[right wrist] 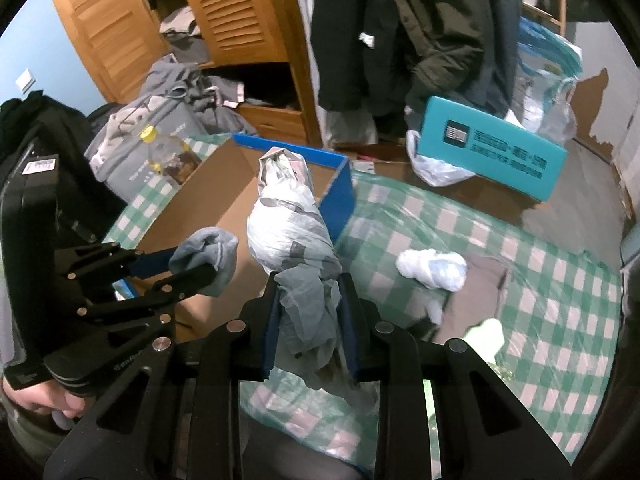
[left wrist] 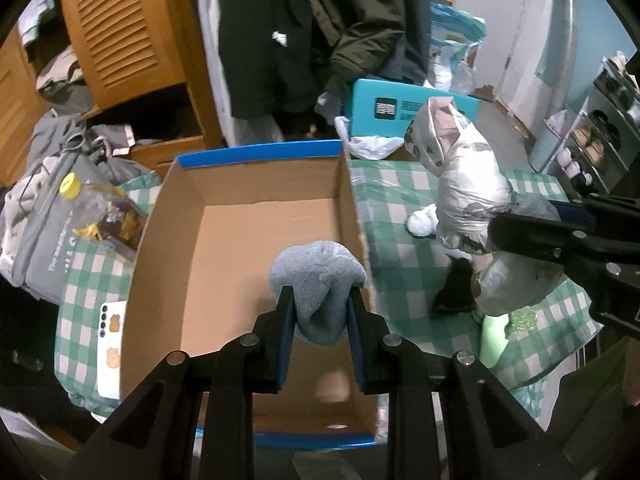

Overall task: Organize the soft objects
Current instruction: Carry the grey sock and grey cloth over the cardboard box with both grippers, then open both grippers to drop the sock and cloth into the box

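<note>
L hand-held gripper (left wrist: 321,304) clamped on a grey sock bundle (left wrist: 318,280), held over the open cardboard box (left wrist: 256,236), near its right wall; box interior looks bare. R hand-held gripper (right wrist: 308,304) has the scrunched end of a grey-white plastic-wrapped bundle (right wrist: 290,236) between its pads, bundle sticking up tilted, just right of the box wall. Box sits on green-check cloth (left wrist: 404,240). White balled sock (right wrist: 432,266) lies on the cloth, well apart from both. Yellow-cap bottle (left wrist: 92,208) left of box.

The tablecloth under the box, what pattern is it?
Green and white checks on the tablecloth; right wrist view shows it best.
</note>
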A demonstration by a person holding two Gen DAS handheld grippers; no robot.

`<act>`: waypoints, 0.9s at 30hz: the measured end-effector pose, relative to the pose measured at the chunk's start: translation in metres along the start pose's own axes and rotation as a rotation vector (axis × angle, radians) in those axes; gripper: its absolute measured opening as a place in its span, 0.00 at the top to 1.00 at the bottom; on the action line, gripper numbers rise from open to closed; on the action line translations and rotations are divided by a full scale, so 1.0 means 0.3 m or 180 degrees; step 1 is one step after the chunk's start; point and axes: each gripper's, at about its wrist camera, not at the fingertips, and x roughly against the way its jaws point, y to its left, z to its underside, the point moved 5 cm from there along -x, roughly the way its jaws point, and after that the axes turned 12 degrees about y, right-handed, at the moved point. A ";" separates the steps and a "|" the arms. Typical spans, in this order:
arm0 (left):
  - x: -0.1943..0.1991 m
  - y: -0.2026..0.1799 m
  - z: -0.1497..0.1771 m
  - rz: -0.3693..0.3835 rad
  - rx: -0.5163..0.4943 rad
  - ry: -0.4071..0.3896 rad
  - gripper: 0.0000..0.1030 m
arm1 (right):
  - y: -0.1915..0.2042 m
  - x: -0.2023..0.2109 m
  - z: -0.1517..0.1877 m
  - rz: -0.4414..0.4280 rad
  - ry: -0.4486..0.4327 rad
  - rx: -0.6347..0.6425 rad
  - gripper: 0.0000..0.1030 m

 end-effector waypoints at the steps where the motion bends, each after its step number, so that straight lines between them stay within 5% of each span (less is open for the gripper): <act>1: 0.000 0.015 0.002 -0.0009 0.0021 0.0003 0.76 | 0.013 -0.007 -0.008 -0.0011 0.0007 0.0019 0.75; 27: -0.060 0.277 0.037 -0.0258 0.0432 0.0133 0.76 | 0.269 -0.202 -0.146 -0.0186 0.0304 0.0384 0.75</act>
